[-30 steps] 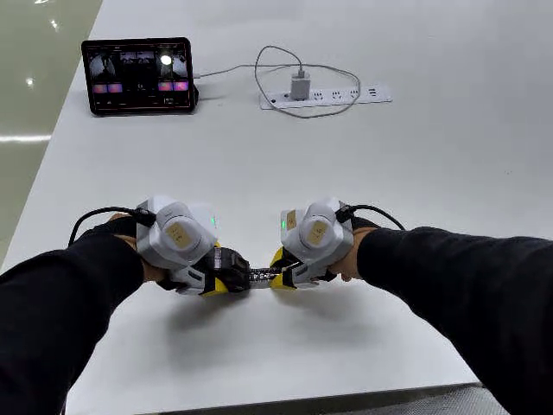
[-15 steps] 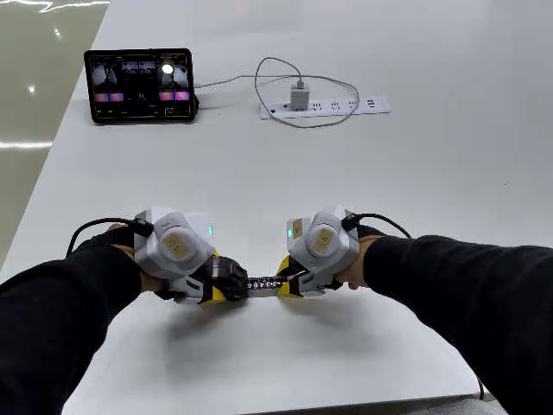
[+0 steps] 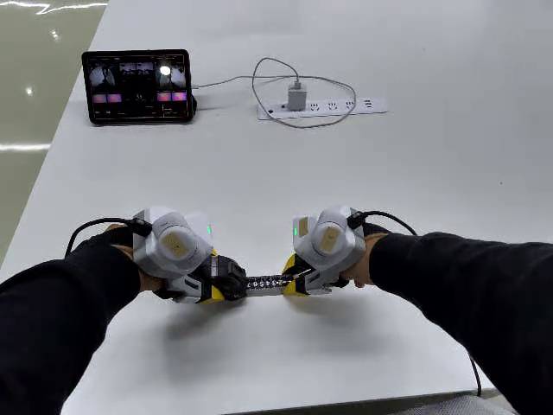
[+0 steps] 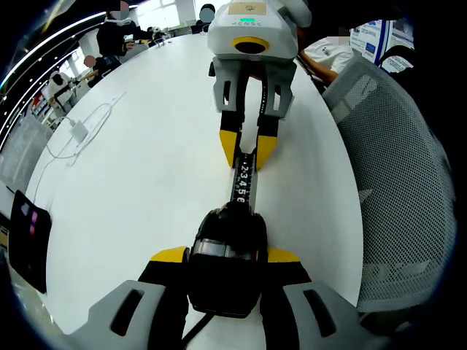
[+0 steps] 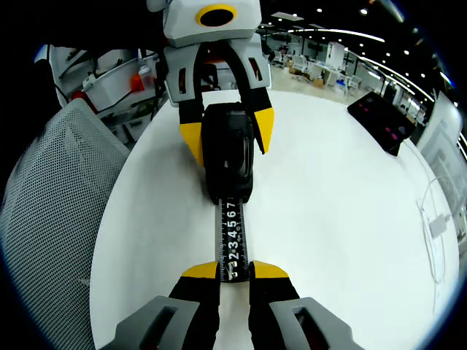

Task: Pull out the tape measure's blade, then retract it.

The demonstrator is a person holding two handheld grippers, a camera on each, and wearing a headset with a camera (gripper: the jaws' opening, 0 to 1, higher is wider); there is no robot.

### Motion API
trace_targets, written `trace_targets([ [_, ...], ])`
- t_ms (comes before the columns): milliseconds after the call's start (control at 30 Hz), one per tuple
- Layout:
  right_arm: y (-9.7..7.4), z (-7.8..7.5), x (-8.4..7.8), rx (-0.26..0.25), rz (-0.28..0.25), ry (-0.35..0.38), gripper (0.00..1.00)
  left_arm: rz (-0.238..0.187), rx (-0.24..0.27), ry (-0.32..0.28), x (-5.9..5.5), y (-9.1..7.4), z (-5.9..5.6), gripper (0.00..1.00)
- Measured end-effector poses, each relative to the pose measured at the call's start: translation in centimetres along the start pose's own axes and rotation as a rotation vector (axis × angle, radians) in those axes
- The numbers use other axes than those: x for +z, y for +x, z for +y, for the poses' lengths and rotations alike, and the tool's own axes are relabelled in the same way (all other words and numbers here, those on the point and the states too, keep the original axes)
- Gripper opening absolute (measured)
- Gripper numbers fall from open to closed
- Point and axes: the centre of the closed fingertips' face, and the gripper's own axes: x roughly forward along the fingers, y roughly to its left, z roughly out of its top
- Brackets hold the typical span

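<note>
I see bright, even overhead light on the white table [image 3: 363, 190], with soft shadows just beneath the left gripper [image 3: 226, 278] and right gripper [image 3: 292, 282]. Glare streaks the floor [image 3: 34, 95] far beyond the left one. Both gripper views bow at their edges; the black tape measure [image 4: 226, 255] reads dark, the blade [image 5: 232, 244] numerals crisp.

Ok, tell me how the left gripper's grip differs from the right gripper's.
The left gripper holds the black case; the right gripper holds the thin blade. The left gripper's jaws stand wide, the right gripper's nearly together. Both have yellow tips and face each other.
</note>
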Motion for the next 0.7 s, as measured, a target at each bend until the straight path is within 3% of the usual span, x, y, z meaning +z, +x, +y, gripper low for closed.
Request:
trace_targets([
  [700, -0.8, -0.1, -1.1, 0.01, 0.018, -0.007, 0.11, -0.001, 0.006, -0.008, 0.0, 0.0, 0.1, 0.32],
])
